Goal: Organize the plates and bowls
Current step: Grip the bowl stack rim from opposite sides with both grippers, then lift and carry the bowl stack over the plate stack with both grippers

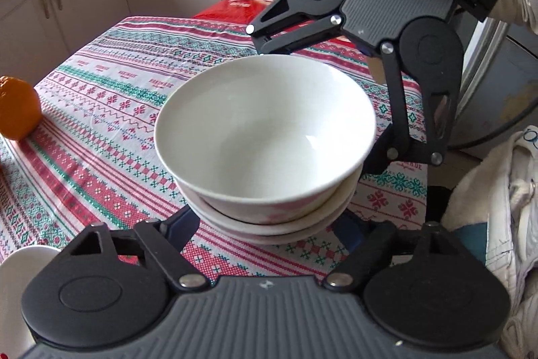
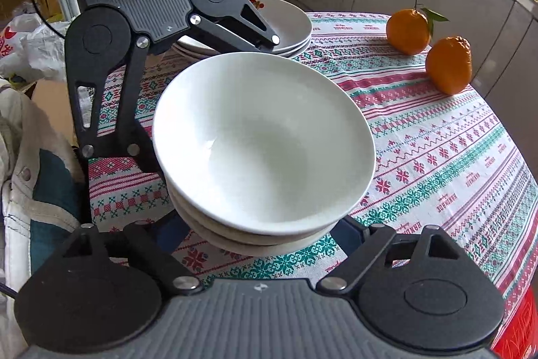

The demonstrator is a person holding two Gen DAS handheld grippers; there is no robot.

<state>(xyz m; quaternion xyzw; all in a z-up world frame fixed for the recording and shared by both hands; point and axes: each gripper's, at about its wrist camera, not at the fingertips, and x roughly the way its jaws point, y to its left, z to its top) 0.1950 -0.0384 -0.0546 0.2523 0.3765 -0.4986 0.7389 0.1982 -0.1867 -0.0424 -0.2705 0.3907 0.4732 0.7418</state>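
A stack of white bowls [image 1: 262,130] [image 2: 262,143] stands on the patterned tablecloth [image 1: 101,110]. My left gripper [image 1: 265,224] reaches in from the near side in the left wrist view, and its blue fingertips [image 1: 181,229] flank the lower bowls and touch their sides. My right gripper [image 1: 321,106] comes from the far right, with one finger behind the far rim and one at the stack's right side. The right wrist view shows my right gripper [image 2: 260,231] closed against the lower bowls, and my left gripper [image 2: 212,103] across from it. The bowl rims hide all the fingertips' ends.
A pile of plates [image 2: 292,22] with a flower print sits behind the bowls. Two oranges [image 2: 408,31] [image 2: 449,64] lie toward the table's far edge. A red box [image 1: 242,2] stands beyond the table, a white dish [image 1: 20,261] at the near left, and a pale jacket [image 1: 487,190] beside the table.
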